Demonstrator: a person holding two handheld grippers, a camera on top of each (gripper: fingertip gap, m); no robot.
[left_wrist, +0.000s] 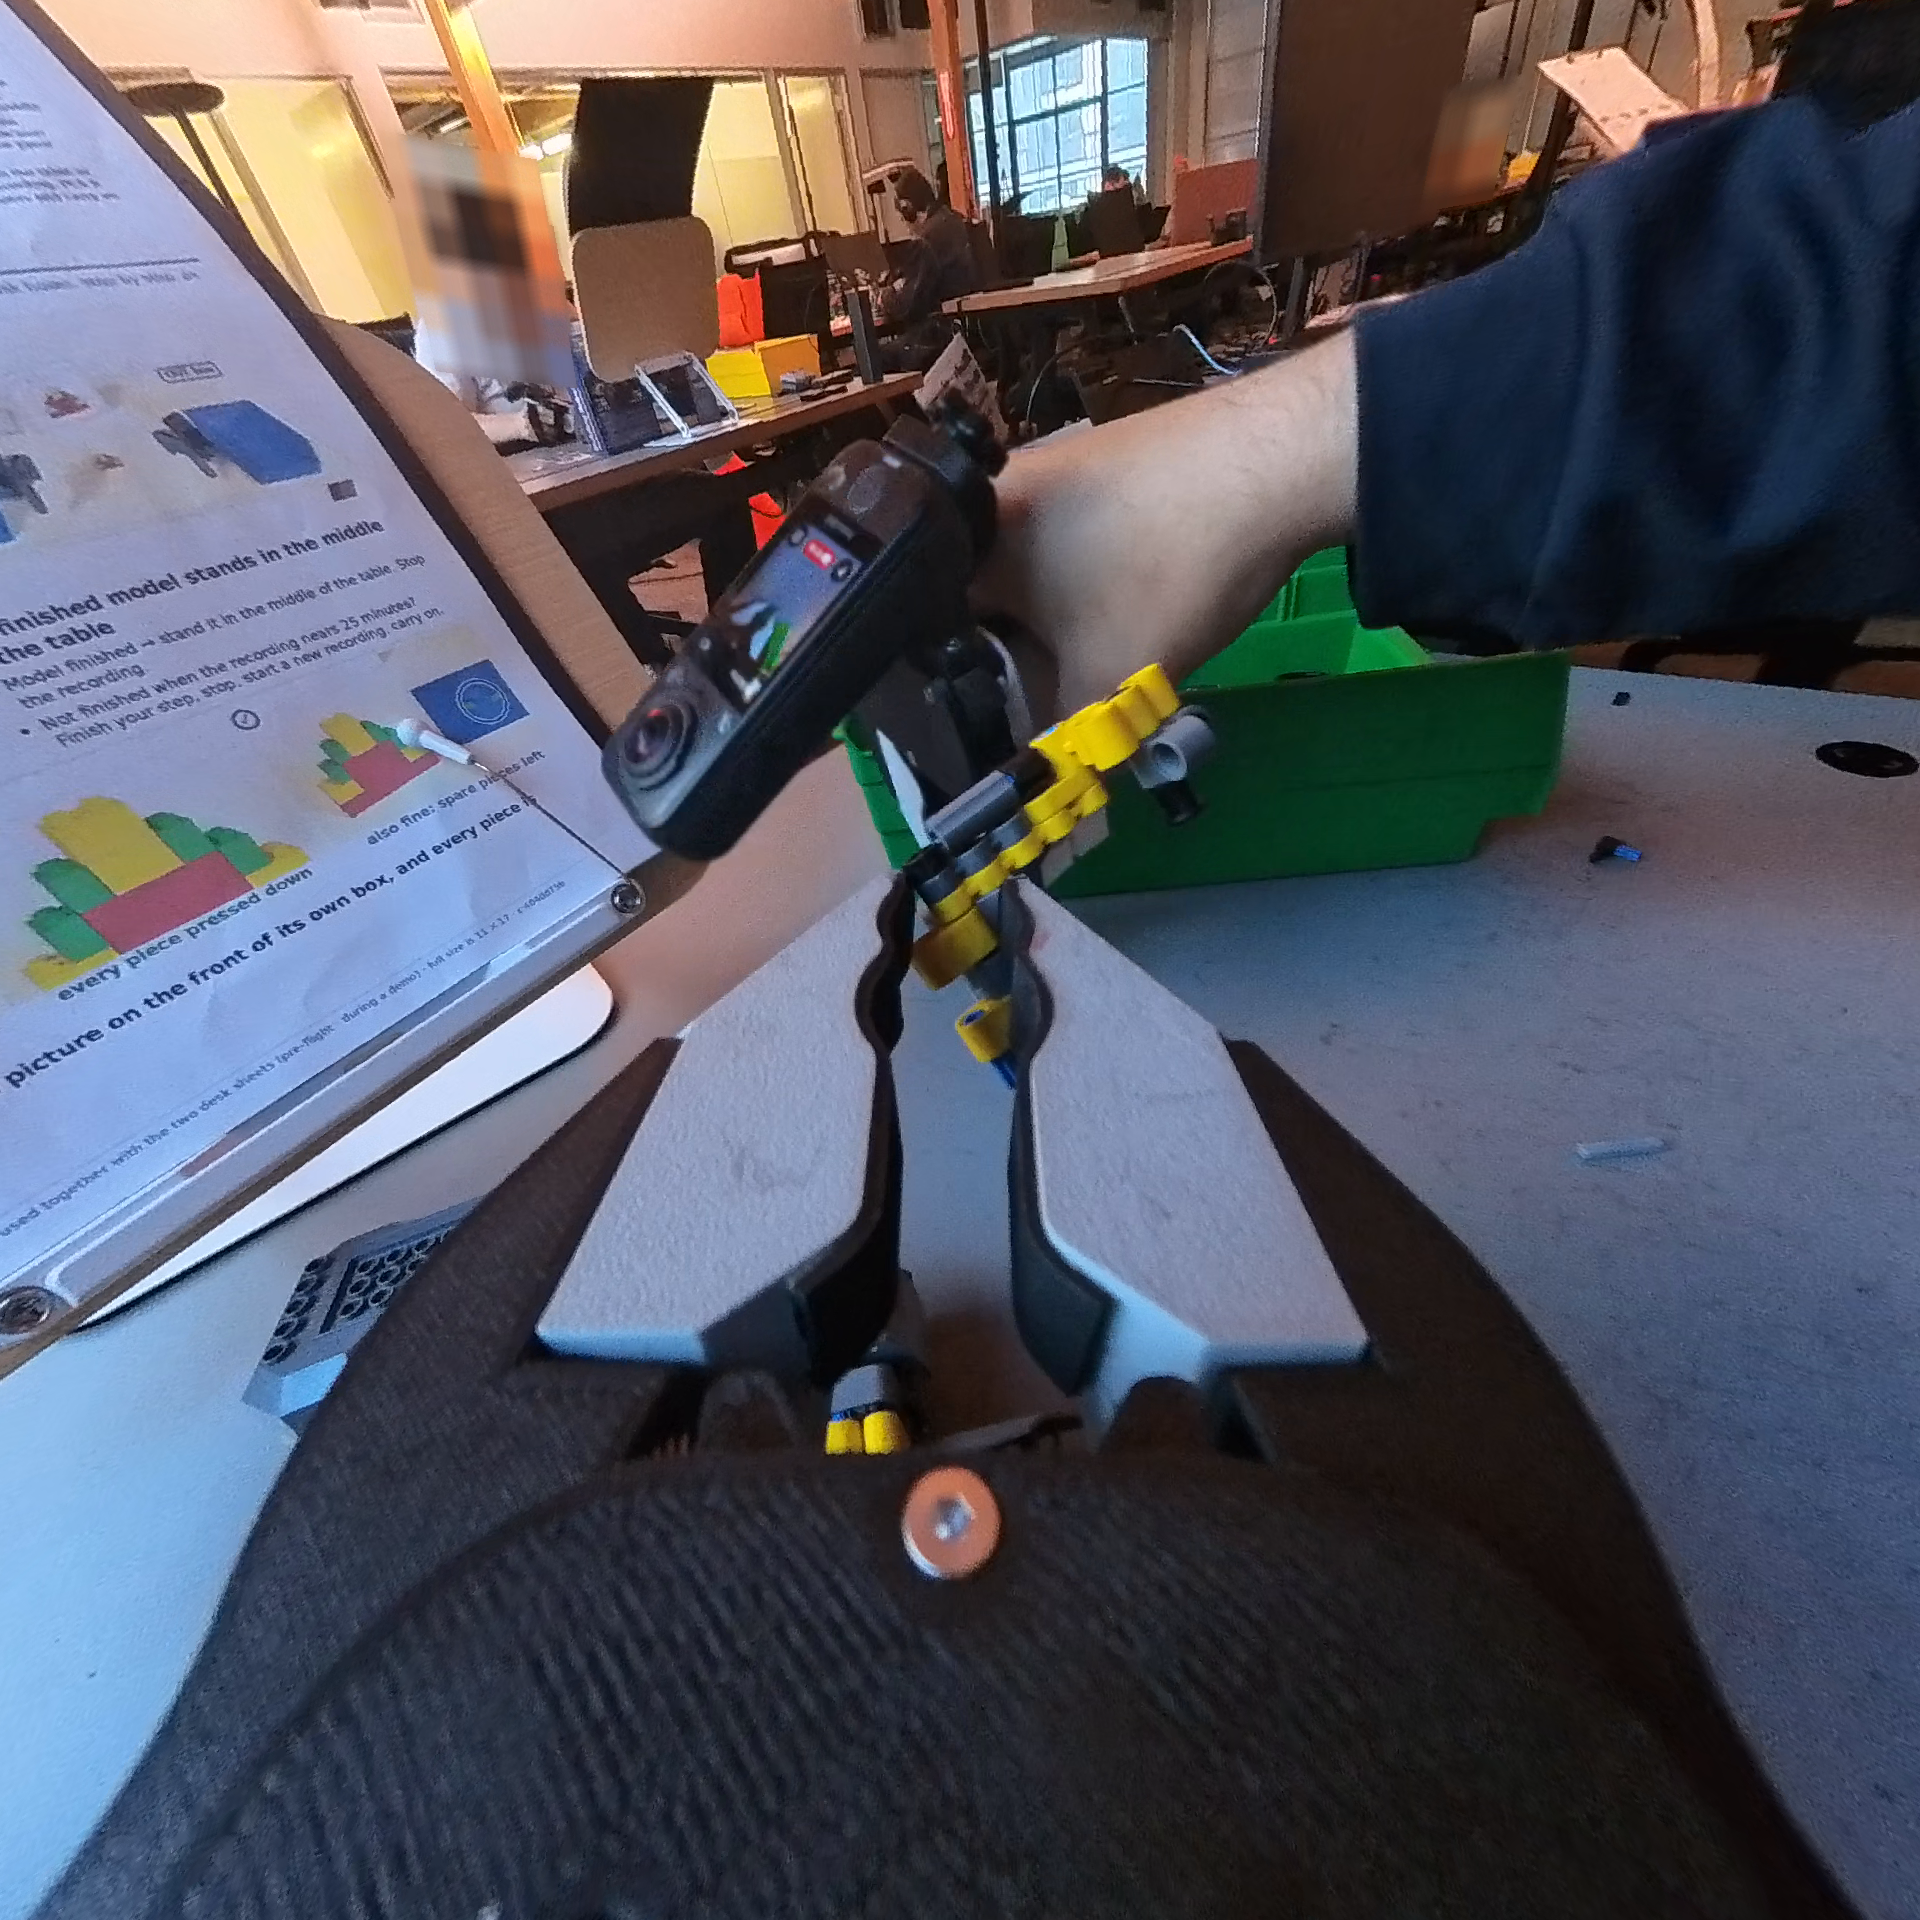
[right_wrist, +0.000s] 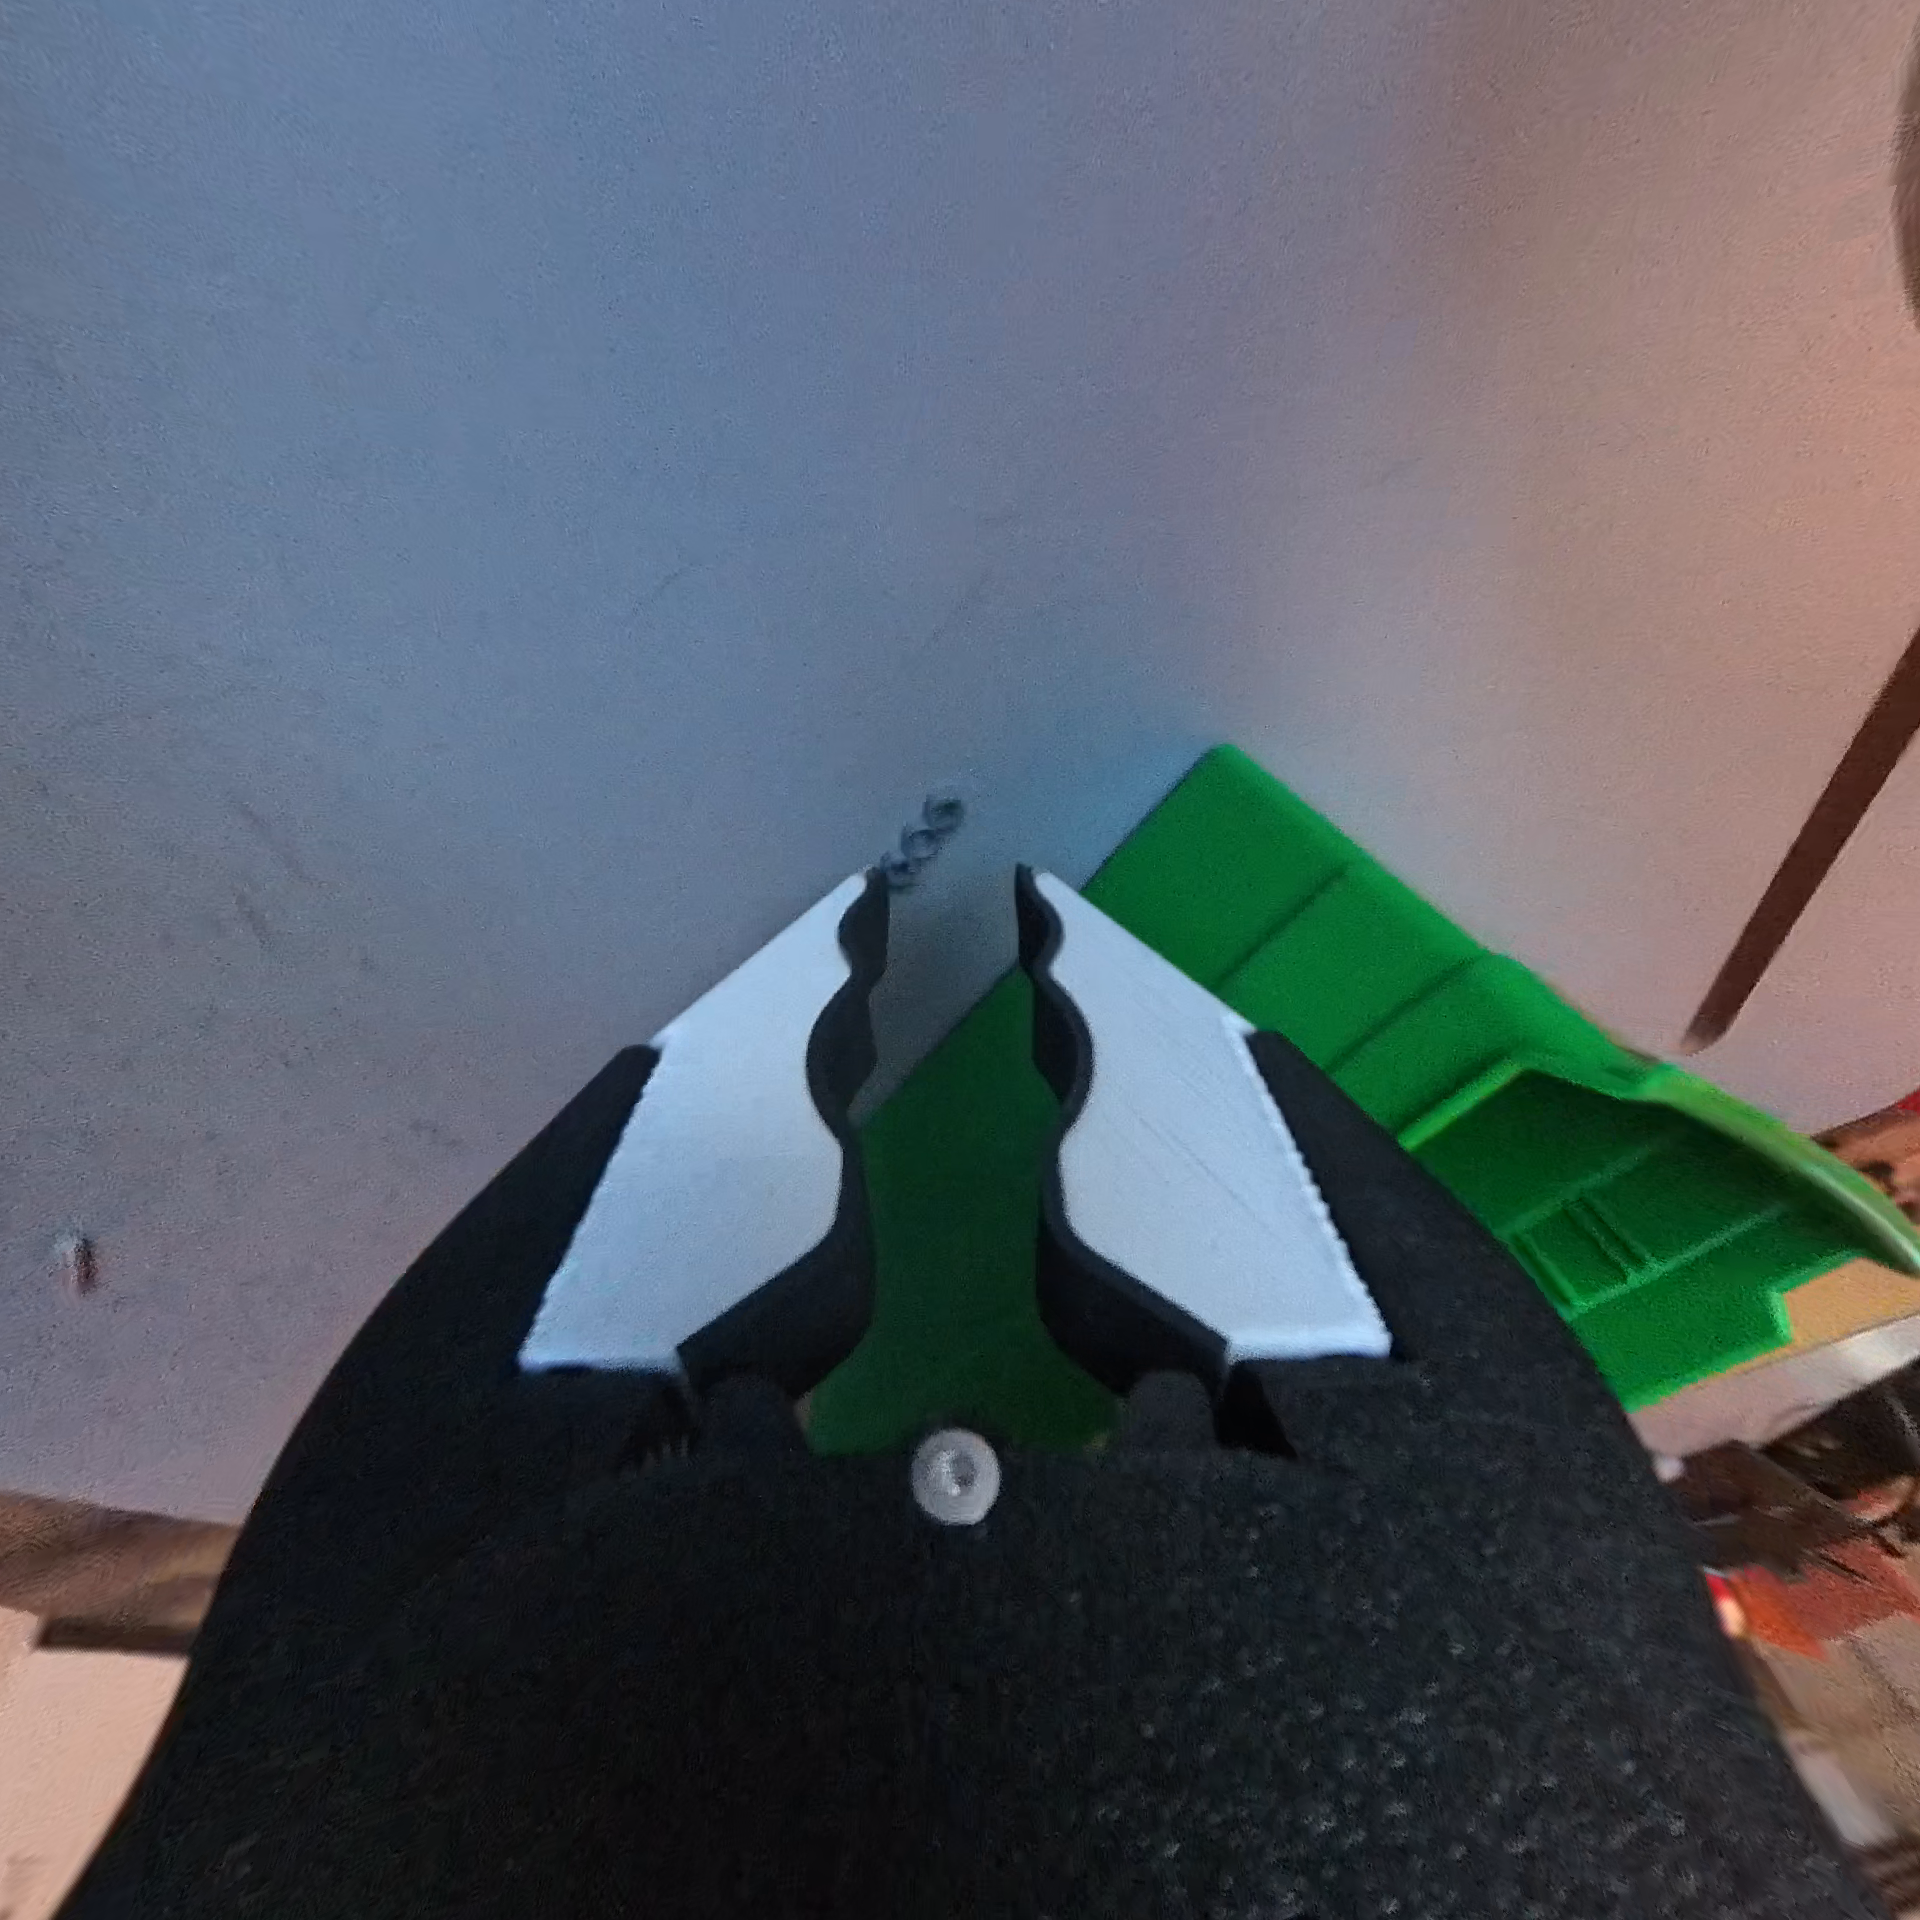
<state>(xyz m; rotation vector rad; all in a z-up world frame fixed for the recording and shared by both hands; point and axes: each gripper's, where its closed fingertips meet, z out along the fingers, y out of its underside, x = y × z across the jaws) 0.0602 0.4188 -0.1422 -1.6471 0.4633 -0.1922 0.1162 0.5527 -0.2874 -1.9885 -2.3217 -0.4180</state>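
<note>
My left gripper (left_wrist: 961, 914) is clamped on a yellow-and-grey brick assembly (left_wrist: 1039, 800) at frame centre of the left wrist view; only the lower end sits between the tips, the rest sticks up and right toward the green bin (left_wrist: 1351, 748)

My right gripper (right_wrist: 951, 883) has its jaws apart, nothing between them. It points down at the grey table (right_wrist: 520, 468), with the bin's corner (right_wrist: 1351, 987) under its right finger and a small grey connector piece (right_wrist: 925, 826) just past the left tip. In the left view the right gripper body with its camera (left_wrist: 790, 644) hangs just left of the assembly, close enough that I can't tell if it touches

Risks as I judge them:
- grip is on a thin end, so any side push could pivot the assembly or pop it out
- the right camera body could knock the assembly if either hand drifts
- right view is blurred, so aim at the small piece is uncertain
- loose bits are near the bin and easy to sweep off

Count: 2 grippers, 1 assembly, 1 bin, 1 instruction board (left_wrist: 260, 623) at left, 1 grey studded plate (left_wrist: 343, 1320) lower left, 1 small dark pin (left_wrist: 1614, 851) and 1 grey sliver (left_wrist: 1621, 1148) at right, 1 connector piece in the right view, 1 sleeved forearm (left_wrist: 1558, 416) upper right
</note>
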